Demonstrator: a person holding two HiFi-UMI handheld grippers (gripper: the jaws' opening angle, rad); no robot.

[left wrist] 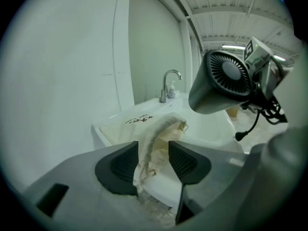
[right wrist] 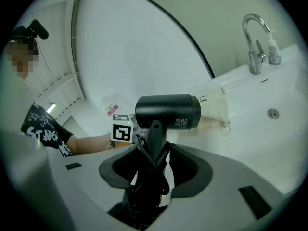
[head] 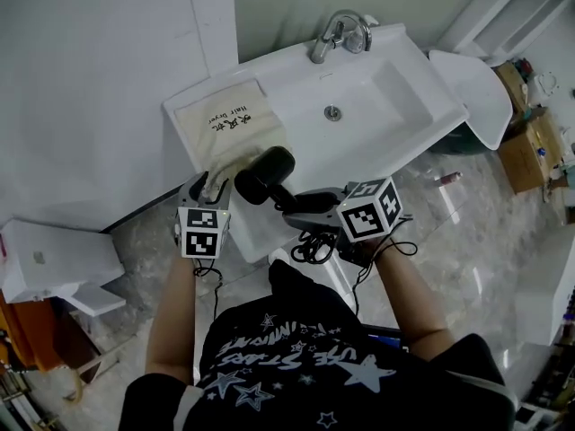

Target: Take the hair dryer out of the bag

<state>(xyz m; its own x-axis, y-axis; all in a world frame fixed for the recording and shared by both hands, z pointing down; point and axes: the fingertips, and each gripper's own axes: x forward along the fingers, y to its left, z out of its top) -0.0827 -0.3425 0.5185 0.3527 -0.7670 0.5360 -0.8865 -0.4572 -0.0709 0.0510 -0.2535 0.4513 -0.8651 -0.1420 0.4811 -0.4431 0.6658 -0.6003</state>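
A black hair dryer (head: 267, 174) hangs in the air in front of the washbasin counter, clear of the bag. My right gripper (head: 292, 209) is shut on its handle (right wrist: 155, 134), with the coiled cord bunched between the jaws too. The cream cloth bag (head: 220, 119), with black print, lies flat on the counter left of the basin. Its gathered mouth (left wrist: 159, 134) droops over the counter's front edge and runs between the jaws of my left gripper (head: 211, 187). Those jaws stand apart and open; a gap shows beside the cloth. The dryer's rear grille (left wrist: 224, 83) appears up right in the left gripper view.
A white basin (head: 359, 106) with a chrome faucet (head: 340, 32) fills the counter to the right of the bag. The dryer's black cord (head: 314, 245) dangles below my right gripper. Cardboard boxes (head: 530, 146) stand on the floor at far right and a white stand (head: 54, 259) at far left.
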